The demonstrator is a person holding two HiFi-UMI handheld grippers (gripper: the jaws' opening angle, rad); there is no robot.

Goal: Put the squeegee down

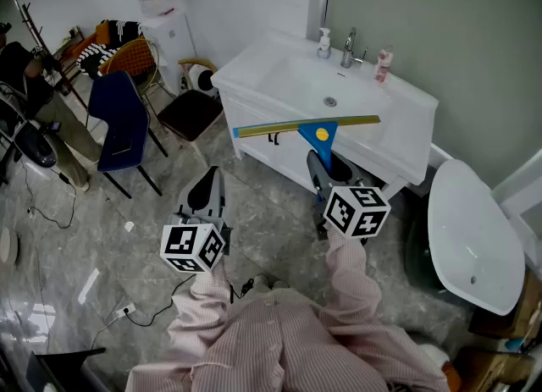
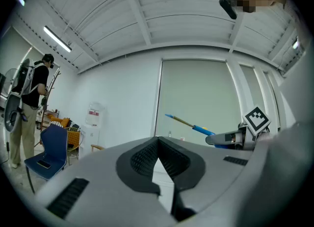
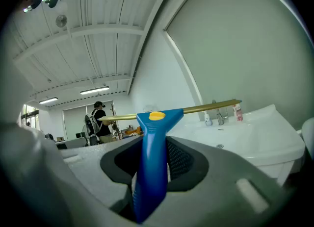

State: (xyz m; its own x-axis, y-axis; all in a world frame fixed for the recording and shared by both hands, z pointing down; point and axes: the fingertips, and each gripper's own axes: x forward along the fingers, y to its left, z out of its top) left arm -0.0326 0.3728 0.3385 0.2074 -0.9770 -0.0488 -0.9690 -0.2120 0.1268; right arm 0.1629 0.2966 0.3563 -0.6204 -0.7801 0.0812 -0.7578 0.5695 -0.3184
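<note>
A squeegee (image 1: 320, 134) with a blue handle, a yellow button and a long brass-coloured blade bar is held level in front of the white washbasin (image 1: 406, 94). My right gripper (image 1: 323, 168) is shut on its blue handle (image 3: 151, 162), with the blade bar (image 3: 206, 107) running crosswise above the jaws. The squeegee (image 2: 196, 127) also shows at the right of the left gripper view. My left gripper (image 1: 207, 194) hangs to the left over the floor, its jaws closed together with nothing between them (image 2: 159, 172).
On the basin stand a tap (image 1: 348, 47), a soap bottle (image 1: 323, 43) and a small tube (image 1: 384, 65). A white tub (image 1: 471, 238) lies at the right. Chairs (image 1: 123, 128), a water dispenser (image 1: 165, 22) and a person (image 2: 30, 98) are at the left.
</note>
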